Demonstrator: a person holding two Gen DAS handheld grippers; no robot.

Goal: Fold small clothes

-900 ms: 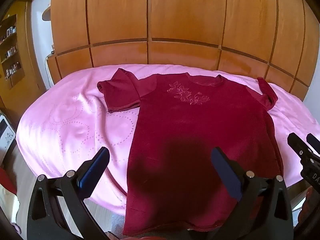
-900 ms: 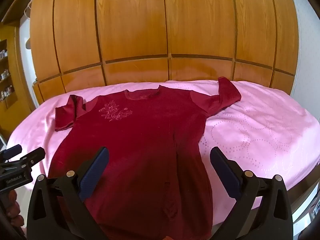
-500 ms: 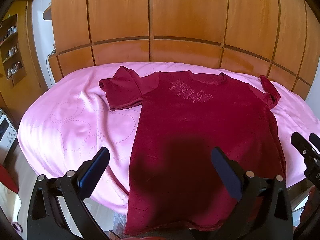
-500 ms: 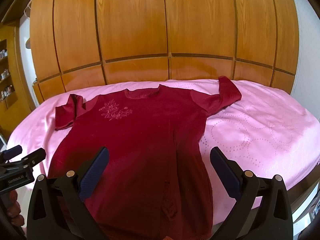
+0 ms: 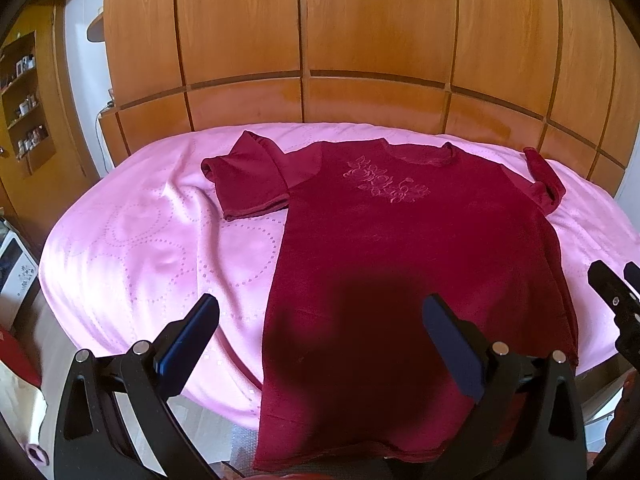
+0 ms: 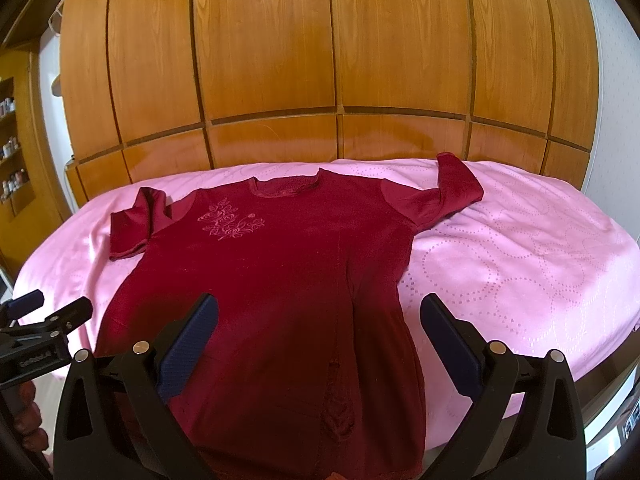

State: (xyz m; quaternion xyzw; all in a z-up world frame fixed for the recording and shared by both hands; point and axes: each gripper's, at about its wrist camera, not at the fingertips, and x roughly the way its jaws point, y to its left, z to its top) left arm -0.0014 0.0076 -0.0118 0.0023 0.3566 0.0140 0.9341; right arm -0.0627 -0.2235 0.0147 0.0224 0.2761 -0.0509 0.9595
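Shirt: a dark red short-sleeved shirt (image 5: 400,264) lies flat, front up, on the bed, collar at the far end, hem hanging over the near edge.
Motif: a pink flower pattern (image 6: 230,220) sits on the chest, left of the collar.
Sleeves: the left sleeve (image 5: 248,182) is spread flat on the cover; the right sleeve (image 6: 452,188) angles toward the far edge.
Bed: a pink bedspread (image 5: 140,240) with dotted ring patterns, the shirt near its middle.
Backdrop: a wooden panelled wall (image 6: 320,60) stands behind the bed; shelves (image 5: 24,96) at far left.
Left tongs: the left tongs (image 5: 320,320) are spread wide, empty, above the shirt's near left part.
Right tongs: the right tongs (image 6: 320,320) are spread wide, empty, above the shirt's near right part.
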